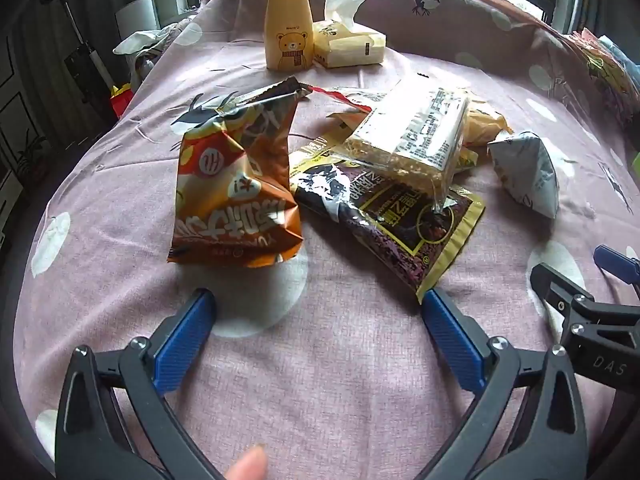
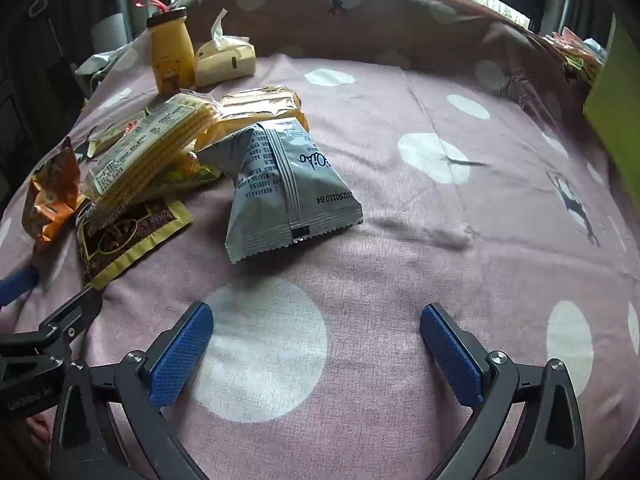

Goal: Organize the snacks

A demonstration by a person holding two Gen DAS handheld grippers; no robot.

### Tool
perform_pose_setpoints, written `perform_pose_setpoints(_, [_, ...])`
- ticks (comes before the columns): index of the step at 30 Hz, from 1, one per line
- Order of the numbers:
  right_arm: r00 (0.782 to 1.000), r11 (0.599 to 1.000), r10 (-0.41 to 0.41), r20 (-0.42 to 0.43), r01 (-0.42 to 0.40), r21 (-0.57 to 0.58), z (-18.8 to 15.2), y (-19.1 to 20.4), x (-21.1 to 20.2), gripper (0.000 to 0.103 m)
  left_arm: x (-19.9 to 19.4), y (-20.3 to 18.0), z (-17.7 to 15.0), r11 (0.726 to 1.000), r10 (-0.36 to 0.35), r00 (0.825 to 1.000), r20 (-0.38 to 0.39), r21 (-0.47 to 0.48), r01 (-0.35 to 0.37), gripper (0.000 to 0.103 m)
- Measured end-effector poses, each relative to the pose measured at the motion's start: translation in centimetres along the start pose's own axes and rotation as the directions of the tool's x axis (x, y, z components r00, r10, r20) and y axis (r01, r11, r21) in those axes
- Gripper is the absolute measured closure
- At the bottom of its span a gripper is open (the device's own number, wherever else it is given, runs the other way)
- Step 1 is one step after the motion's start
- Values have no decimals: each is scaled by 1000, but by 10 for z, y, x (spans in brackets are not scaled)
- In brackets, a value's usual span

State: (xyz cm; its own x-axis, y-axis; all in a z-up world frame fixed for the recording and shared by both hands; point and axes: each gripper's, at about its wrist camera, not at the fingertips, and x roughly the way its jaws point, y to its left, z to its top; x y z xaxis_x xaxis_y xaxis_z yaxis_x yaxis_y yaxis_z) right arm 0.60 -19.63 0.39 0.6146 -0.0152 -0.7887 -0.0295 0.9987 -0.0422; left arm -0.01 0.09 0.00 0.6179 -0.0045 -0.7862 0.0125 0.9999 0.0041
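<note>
Several snack packs lie in a loose pile on a pink dotted cloth (image 1: 340, 360). An orange chip bag (image 1: 236, 184) stands just ahead of my left gripper (image 1: 316, 308), which is open and empty. A dark brown packet with a yellow border (image 1: 404, 224) lies under a clear pack of yellow wafers (image 1: 412, 136). A grey pouch (image 2: 284, 192) lies ahead of my right gripper (image 2: 316, 320), open and empty. The wafers (image 2: 148, 152), brown packet (image 2: 128, 236) and orange bag (image 2: 48, 196) show at left in the right wrist view.
A yellow bear bottle (image 1: 289, 26) and a tissue pack (image 1: 348, 42) stand at the back. More packets lie at the far right edge (image 1: 608, 68). A green box (image 2: 620, 120) stands at the right. The right gripper shows at the left view's right edge (image 1: 588, 304).
</note>
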Motion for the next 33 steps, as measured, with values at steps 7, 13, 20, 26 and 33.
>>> perform_pose_setpoints(7, [1000, 1000, 1, 1, -1, 0, 0, 0, 0, 0, 0, 0, 0, 1000, 2, 1000, -2, 0, -2, 0])
perform_pose_setpoints(13, [1000, 1000, 1, 1, -1, 0, 0, 0, 0, 0, 0, -1, 1, 1000, 0, 1000, -5, 0, 0, 0])
perform_pose_setpoints(20, [1000, 1000, 1, 1, -1, 1, 0, 0, 0, 0, 2, 0, 3, 1000, -1, 1000, -28, 7, 1, 0])
perform_pose_setpoints(26, [1000, 1000, 1, 1, -1, 1, 0, 0, 0, 0, 1, 3, 5, 1000, -18, 998, -52, -4, 18, 0])
perform_pose_setpoints(33, [1000, 1000, -10, -12, 10, 8, -1, 4, -4, 0, -6, 6, 6, 1000, 4, 998, -66, -9, -5, 0])
